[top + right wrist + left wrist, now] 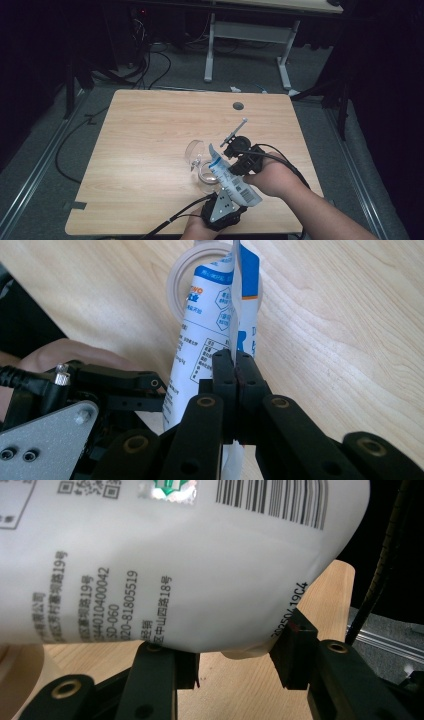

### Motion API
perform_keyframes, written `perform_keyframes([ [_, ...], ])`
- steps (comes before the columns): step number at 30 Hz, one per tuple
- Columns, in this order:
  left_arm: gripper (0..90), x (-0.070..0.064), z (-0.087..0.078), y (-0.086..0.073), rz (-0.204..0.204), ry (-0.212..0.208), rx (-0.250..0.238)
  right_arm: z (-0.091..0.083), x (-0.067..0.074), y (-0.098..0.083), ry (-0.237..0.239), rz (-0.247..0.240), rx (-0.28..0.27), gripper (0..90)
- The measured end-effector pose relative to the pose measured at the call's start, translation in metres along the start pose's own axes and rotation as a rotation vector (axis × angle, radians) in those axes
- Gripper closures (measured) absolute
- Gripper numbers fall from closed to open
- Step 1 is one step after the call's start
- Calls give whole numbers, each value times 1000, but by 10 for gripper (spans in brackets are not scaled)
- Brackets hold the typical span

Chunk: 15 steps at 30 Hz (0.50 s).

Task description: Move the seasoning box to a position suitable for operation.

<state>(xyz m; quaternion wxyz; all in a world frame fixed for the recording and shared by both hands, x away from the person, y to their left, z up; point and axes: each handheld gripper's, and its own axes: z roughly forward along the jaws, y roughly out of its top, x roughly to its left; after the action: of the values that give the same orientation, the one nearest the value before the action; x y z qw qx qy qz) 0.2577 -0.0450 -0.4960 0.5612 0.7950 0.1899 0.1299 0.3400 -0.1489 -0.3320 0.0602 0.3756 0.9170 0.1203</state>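
Print covered the pouch [165, 565]: a barcode near its top edge, a QR code, a green seal, columns of Chinese characters with "19" and "18", the digits "020-81805519" and a date stamp too cut off to read. Its other face [200, 340] was white and blue with small boxed text. Both hands reached in from 6 o'clock in the high view, the right forearm slanting toward 11 o'clock. The left gripper [235, 665] pinched the pouch's rounded bottom between half-closed jaws, at 6 o'clock from the cup [206, 175]. The right gripper [235, 372] clamped tight on the pouch's flat side seam. The pouch hung tilted between them, its mouth over the cup on the table [150, 130].
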Motion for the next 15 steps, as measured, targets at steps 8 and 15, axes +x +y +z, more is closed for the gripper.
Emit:
perform_keyframes([
  [8,604,2,0,1,-23,-11,-9,-1,-4,2,11,-20,-10,898],
  [15,589,3,-2,2,-24,-12,-20,-1,0,7,-1,-42,-7,900],
])
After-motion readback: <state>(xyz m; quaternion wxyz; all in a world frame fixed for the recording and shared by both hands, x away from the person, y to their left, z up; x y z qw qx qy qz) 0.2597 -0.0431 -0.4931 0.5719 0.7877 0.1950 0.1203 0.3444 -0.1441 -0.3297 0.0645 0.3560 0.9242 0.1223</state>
